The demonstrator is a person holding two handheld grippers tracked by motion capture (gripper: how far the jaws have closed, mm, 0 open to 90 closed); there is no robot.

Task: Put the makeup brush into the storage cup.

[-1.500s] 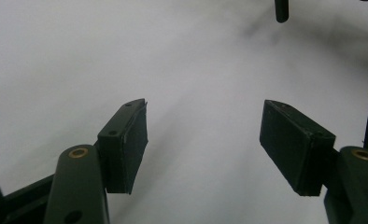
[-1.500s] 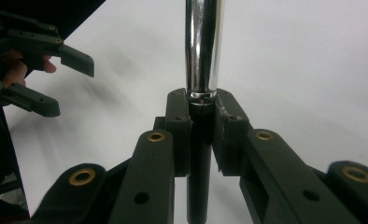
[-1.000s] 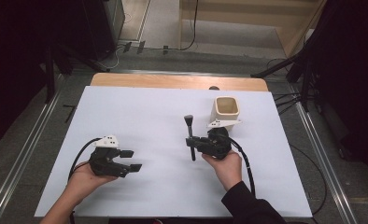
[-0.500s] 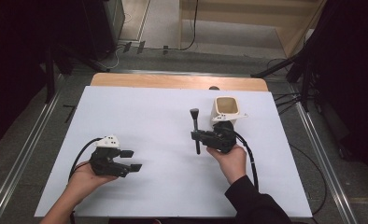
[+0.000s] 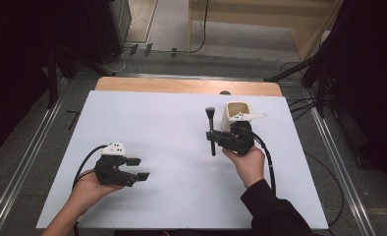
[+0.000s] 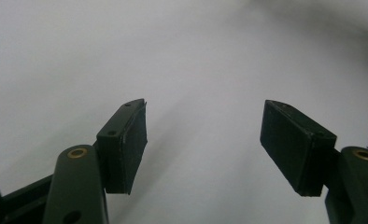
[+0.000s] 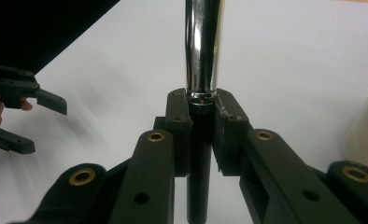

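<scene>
A slim tool (image 5: 210, 116) with a black handle, a chrome shaft (image 7: 203, 46) and a dark knob-like head stands roughly upright in my right gripper (image 5: 212, 137). That gripper (image 7: 201, 105) is shut on the tool where shaft meets handle, right of the table's centre. Just beyond it to the right stands a beige cup (image 5: 234, 114), whose side also shows in the right gripper view (image 7: 365, 130). My left gripper (image 5: 141, 168) rests low at the front left, open, with nothing but bare table between its pads (image 6: 203, 121).
The white table top (image 5: 162, 123) has a wooden strip (image 5: 181, 86) along its far edge. Metal rails run along the floor on both sides. My left gripper's jaws appear at the left of the right gripper view (image 7: 32, 109). Cables trail from both grippers.
My right gripper has carried the tool away from me and to the right, rising a little, closer to the beige cup. The left gripper has stayed put.
</scene>
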